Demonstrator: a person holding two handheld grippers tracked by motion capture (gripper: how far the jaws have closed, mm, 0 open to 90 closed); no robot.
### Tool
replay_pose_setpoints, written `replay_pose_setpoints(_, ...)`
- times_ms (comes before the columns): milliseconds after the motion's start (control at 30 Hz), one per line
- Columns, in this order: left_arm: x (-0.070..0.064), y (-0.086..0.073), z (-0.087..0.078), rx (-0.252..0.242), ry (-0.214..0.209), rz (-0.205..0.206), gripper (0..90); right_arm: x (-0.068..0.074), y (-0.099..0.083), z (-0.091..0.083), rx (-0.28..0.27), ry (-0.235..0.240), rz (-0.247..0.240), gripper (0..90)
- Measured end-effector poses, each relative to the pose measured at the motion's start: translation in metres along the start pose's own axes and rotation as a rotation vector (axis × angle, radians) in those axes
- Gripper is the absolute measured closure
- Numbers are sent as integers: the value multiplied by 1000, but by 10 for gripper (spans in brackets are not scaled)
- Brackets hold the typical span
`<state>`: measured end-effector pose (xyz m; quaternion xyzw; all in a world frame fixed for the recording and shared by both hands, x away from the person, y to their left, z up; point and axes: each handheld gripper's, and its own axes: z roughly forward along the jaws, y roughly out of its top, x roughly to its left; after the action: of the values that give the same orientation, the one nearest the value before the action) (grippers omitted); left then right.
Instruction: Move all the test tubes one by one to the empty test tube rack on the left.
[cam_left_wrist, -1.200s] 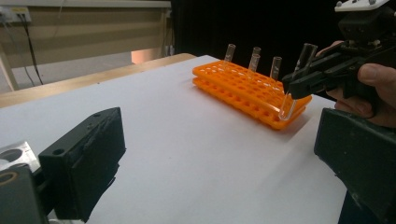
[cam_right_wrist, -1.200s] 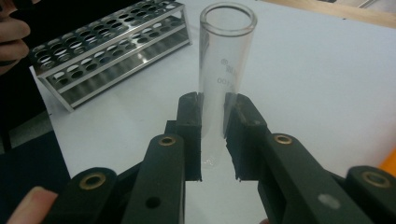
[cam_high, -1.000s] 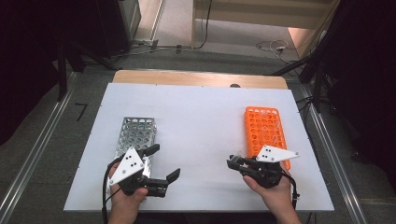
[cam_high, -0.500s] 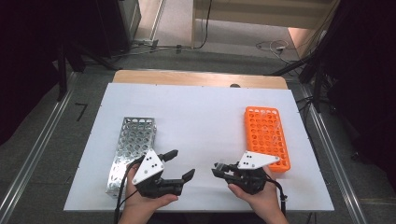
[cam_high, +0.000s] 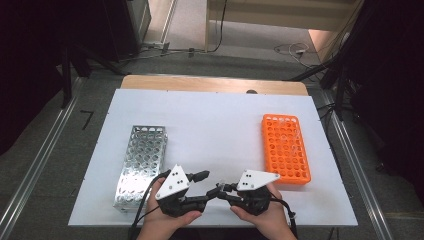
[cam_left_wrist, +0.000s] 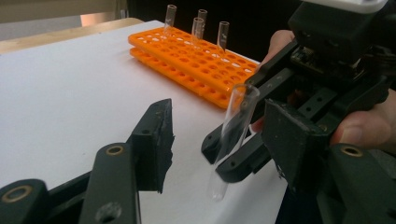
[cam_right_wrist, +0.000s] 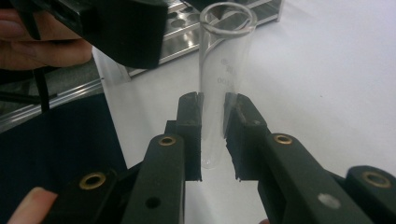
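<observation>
Glass test tube (cam_right_wrist: 223, 79) sits clamped low on its body in my right gripper (cam_right_wrist: 212, 140), mouth up, just above the white table (cam_high: 215, 125) near its front edge, between the steel rack (cam_high: 140, 162) and the orange rack (cam_high: 284, 147). My left gripper (cam_left_wrist: 219, 135) is spread wide around it, gripping nothing. Risk: smooth glass held near the bottom could pivot or slip if my left jaws knock it while closing, and it would roll off the edge.

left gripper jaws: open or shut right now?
Open. In the left gripper view the left gripper has its jaws standing wide apart around the test tube, touching neither side of it; the right gripper is what clamps the tube.
</observation>
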<state>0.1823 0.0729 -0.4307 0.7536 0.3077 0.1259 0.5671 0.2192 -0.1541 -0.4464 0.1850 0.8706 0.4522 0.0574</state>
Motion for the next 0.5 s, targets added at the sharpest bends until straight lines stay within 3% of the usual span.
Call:
replay_pose_setpoints(233,-9,0,9,19,-48,32,524,7,2,7,15,13,-28,738)
replay_pose_setpoints(500,-10,-1,13,35,-37,38,647,8,3,8,17,20,-31,738)
